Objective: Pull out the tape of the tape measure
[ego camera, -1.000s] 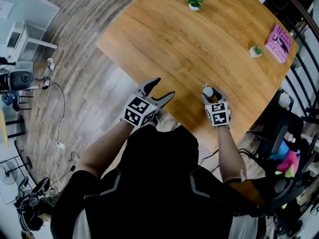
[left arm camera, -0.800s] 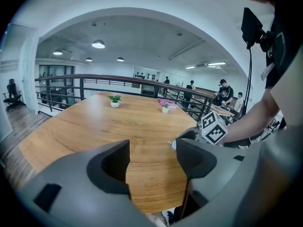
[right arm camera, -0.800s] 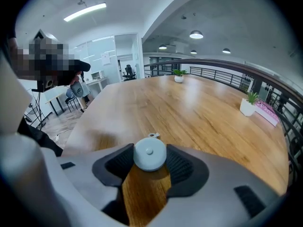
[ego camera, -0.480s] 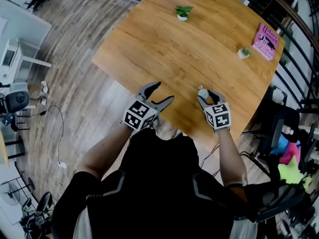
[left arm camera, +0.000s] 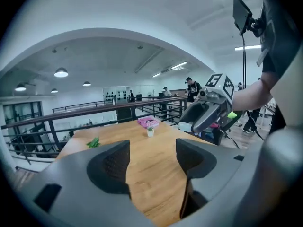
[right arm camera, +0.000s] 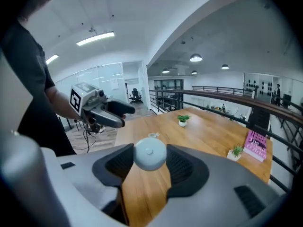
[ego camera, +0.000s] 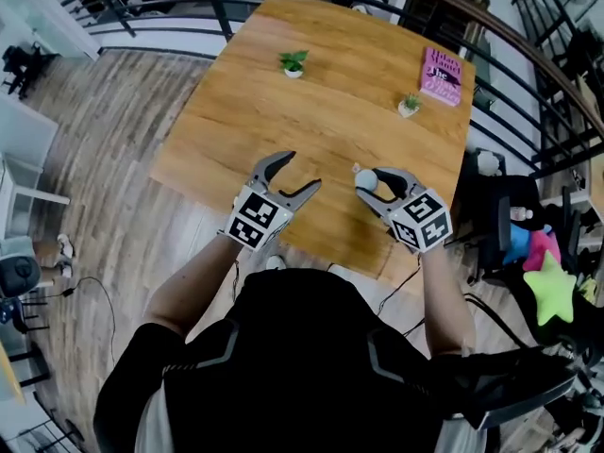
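My left gripper hangs over the table's near edge, jaws spread, nothing between them. Near it, my right gripper pinches the round pale tape measure. The pull hasn't begun, I'd say, and next the left must catch what looks like the tab.

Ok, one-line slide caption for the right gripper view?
Right gripper clamps a round, pale grey tape measure above the brown wooden table, with the open left gripper facing it.
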`<state>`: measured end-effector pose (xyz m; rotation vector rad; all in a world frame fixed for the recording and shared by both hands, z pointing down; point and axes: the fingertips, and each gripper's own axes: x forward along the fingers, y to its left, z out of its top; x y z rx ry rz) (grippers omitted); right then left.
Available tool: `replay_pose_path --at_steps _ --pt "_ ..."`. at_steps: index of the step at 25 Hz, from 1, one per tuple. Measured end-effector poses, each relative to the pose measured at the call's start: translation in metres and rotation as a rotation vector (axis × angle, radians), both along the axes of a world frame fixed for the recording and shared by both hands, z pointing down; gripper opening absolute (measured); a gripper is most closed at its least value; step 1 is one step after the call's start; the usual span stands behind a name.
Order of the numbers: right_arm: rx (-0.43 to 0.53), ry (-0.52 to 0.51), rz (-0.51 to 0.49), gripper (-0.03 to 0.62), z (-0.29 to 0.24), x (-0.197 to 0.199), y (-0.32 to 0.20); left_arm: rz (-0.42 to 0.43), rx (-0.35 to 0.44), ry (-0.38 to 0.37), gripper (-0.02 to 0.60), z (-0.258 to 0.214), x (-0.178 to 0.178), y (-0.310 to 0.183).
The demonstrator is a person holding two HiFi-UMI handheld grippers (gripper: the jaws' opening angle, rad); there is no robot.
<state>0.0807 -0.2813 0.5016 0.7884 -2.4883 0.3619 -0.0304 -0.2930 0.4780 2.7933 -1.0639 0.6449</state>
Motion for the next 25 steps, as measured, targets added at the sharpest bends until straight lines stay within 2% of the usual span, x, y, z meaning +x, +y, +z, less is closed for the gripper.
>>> replay_pose_path --at_steps 6,10,12,17,20,25 --pt "0.021 -0.077 -0.064 0.224 -0.070 -0.007 0.022 0.173 0.141 -0.057 0.294 -0.035 0.028 0.005" --pt "0.041 -0.084 -0.090 0.224 -0.097 -0.012 0.038 0.329 0.373 -0.179 0.255 -0.059 0.053 0.024" --pt "0.039 -0.095 -0.091 0.224 -0.103 -0.014 0.045 0.392 0.463 -0.207 0.249 -0.070 0.064 0.036" --pt "0.010 -0.110 -0.073 0.225 -0.104 -0.012 0.060 0.479 0.585 -0.227 0.184 -0.084 0.078 0.058" --pt "0.002 -0.122 -0.067 0.225 -0.106 -0.011 0.067 0.528 0.673 -0.275 0.176 -0.084 0.082 0.068" --pt "-0.018 -0.125 -0.064 0.225 -0.104 -0.008 0.073 0.568 0.755 -0.320 0.150 -0.082 0.089 0.080"
